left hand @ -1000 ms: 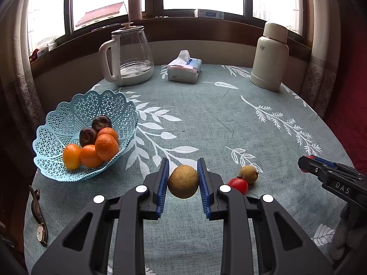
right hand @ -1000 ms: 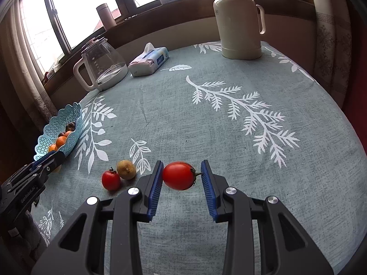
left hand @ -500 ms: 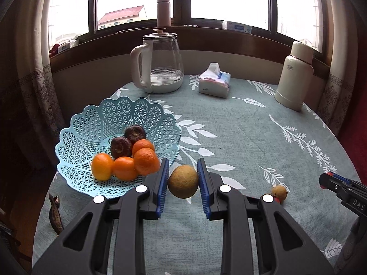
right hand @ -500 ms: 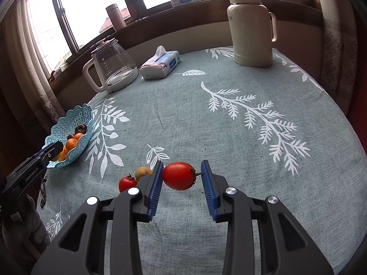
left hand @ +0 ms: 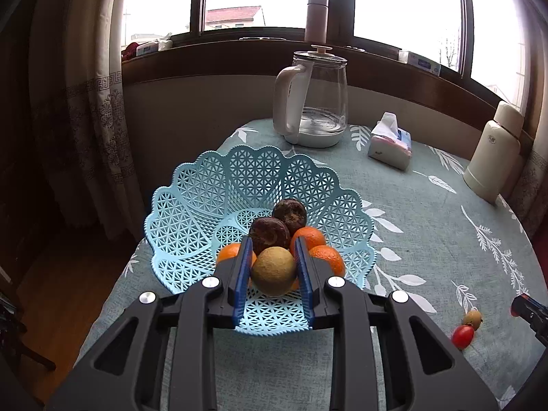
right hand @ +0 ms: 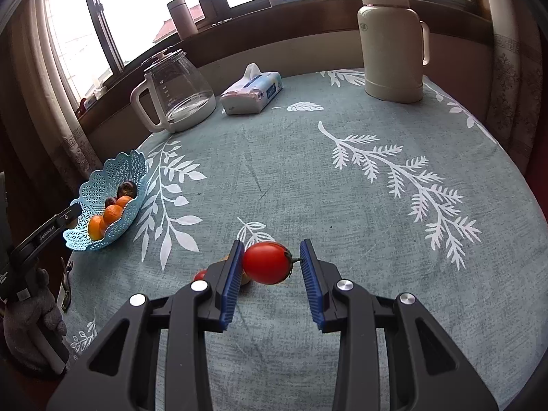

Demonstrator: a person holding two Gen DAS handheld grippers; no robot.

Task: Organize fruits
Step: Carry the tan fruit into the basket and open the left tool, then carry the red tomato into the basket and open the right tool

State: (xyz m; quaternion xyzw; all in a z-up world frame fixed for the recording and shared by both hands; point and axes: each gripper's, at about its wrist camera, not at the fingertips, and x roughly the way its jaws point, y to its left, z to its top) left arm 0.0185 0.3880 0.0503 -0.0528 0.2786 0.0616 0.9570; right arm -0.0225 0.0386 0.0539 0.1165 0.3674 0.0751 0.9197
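Pretty sure I'm working in someone's home here, a dining or sitting corner by a window. Round table (right hand: 342,185) with a grey-green leaf-print cloth, and off ahead of my tongs there's a glass kettle (left hand: 316,102), a tissue pack (right hand: 251,94) and a cream thermos flask (right hand: 390,37). Dark wooden window sill (left hand: 239,51) behind them with a tumbler (left hand: 316,17) on it, patterned curtains (left hand: 85,102) to the side, rooftops outside. Blue lattice fruit basket (left hand: 191,219) near the table's edge, wood floor below.
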